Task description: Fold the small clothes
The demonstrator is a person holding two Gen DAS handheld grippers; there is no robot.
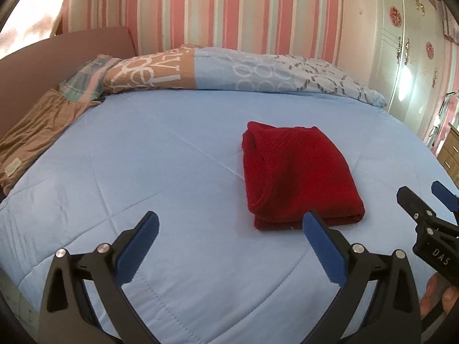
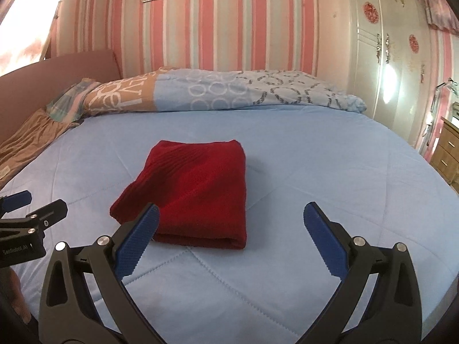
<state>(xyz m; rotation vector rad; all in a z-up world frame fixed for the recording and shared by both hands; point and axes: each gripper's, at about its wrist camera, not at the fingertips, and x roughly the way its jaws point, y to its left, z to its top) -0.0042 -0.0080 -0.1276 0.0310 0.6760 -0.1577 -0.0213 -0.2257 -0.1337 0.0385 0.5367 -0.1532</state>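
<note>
Left wrist view: the left hand-held gripper [image 1: 229, 223] is spread and empty; the red garment [image 1: 295, 175] lies folded on the bed [image 1: 143, 172] at about 1 o'clock, its long axis running 11 to 5. Edges should be squared gently.

Right wrist view: the right hand-held gripper [image 2: 229, 215] is spread, the garment at 11 o'clock, seemingly finished.
</note>
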